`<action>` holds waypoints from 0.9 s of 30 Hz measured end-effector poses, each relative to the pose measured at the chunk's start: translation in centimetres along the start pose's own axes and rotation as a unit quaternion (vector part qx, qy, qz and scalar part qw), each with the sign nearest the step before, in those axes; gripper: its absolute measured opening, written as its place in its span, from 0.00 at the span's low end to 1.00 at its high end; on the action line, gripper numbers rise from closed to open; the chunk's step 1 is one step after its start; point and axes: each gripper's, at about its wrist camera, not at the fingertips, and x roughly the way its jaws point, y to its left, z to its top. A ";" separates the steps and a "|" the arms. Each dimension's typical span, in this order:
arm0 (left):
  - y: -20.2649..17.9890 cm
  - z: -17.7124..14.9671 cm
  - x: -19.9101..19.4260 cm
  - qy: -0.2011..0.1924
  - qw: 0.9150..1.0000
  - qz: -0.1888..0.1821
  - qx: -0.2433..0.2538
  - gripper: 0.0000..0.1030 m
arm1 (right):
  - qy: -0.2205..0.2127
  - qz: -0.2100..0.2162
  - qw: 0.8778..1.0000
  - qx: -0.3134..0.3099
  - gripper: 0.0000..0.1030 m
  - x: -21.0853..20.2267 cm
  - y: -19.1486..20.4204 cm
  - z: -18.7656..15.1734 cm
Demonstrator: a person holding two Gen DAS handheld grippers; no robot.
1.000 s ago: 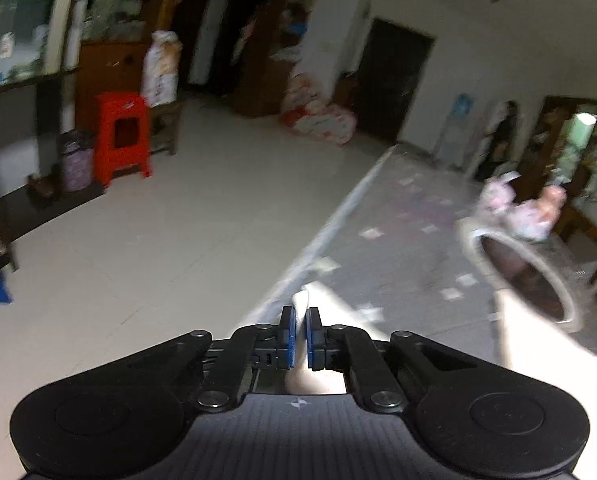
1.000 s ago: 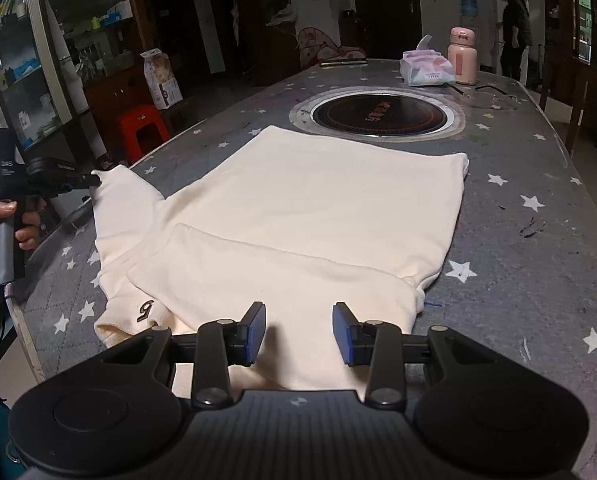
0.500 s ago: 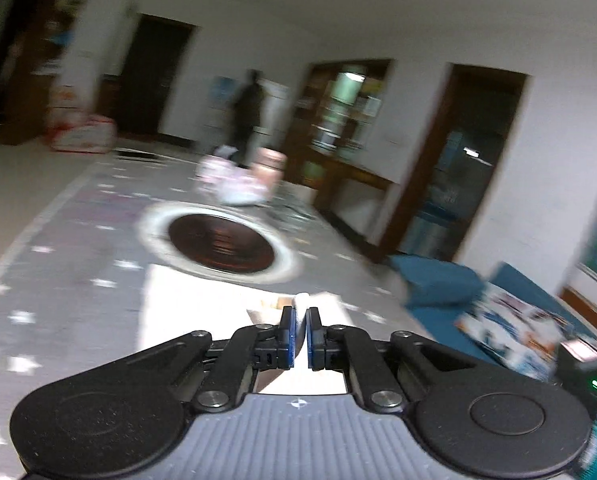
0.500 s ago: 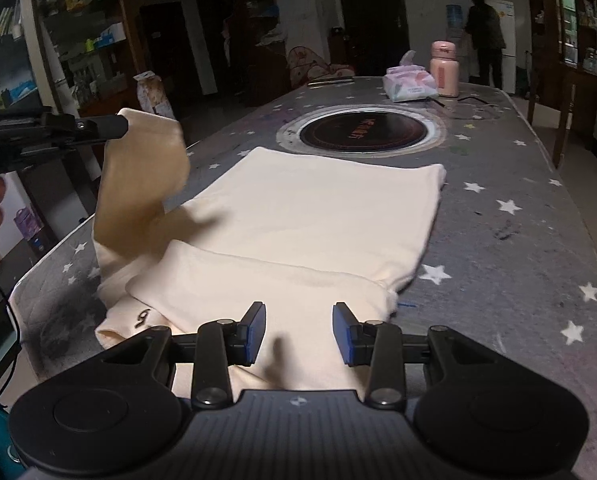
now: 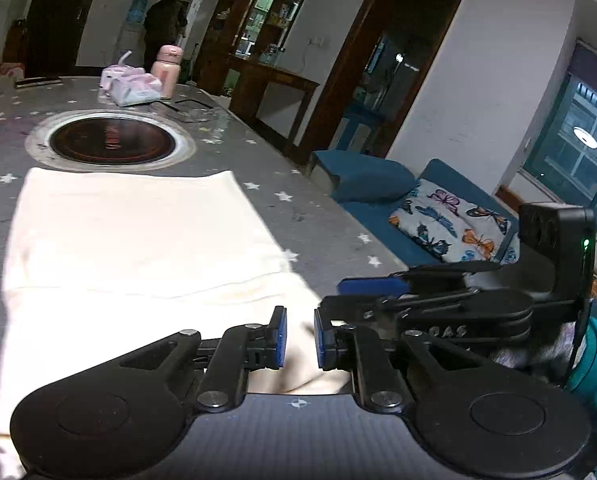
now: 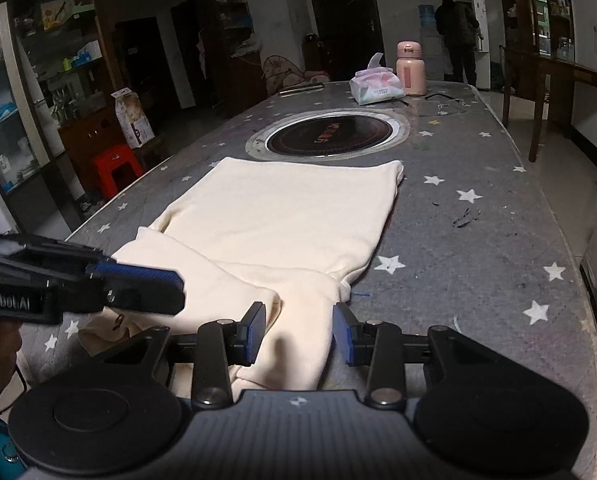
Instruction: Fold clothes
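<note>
Left gripper [image 6: 138, 284], entering from the left of the right-wrist view, hangs just above the folded sleeve; its jaws are opening, a narrow gap shows between the blue pads in its own view [image 5: 297, 338], and no cloth is pinched between them. Below it lies the cream garment [image 6: 290, 220], a long-sleeved top spread flat on the grey star-patterned table [image 6: 478, 240], with its hem toward the round inset cooktop [image 6: 330, 136] and its collar end at the near edge. One sleeve [image 6: 202, 280] is laid across the chest, ending near the middle of the near edge; a small dark mark shows on the cloth beside it.

Further right, the right gripper [image 6: 298, 334] hovers low over the near edge of the garment, jaws standing partly apart and empty, cloth visible beneath the gap but not clamped.

Handling, as judged: the fabric looks soft, limp and light, with no stiffness of its own, so it should drape from any single pinch and drag or wrinkle if pulled along the table cover. Holds are best taken at edges with doubled layers, such as shoulder seams or the near corners, one gripper to each side, so the fold line stays straight. Nothing here is fragile; the risk is a shallow pinch that catches only the top layer. The tissue pack [image 6: 376, 86] and pink flask [image 6: 410, 68] stand well apart at the far end.
</note>
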 end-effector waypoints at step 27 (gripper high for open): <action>9.7 0.4 -3.0 -0.006 0.987 0.149 -0.060 0.15 | 0.032 0.026 0.998 -0.047 0.35 3.9 3.3 0.9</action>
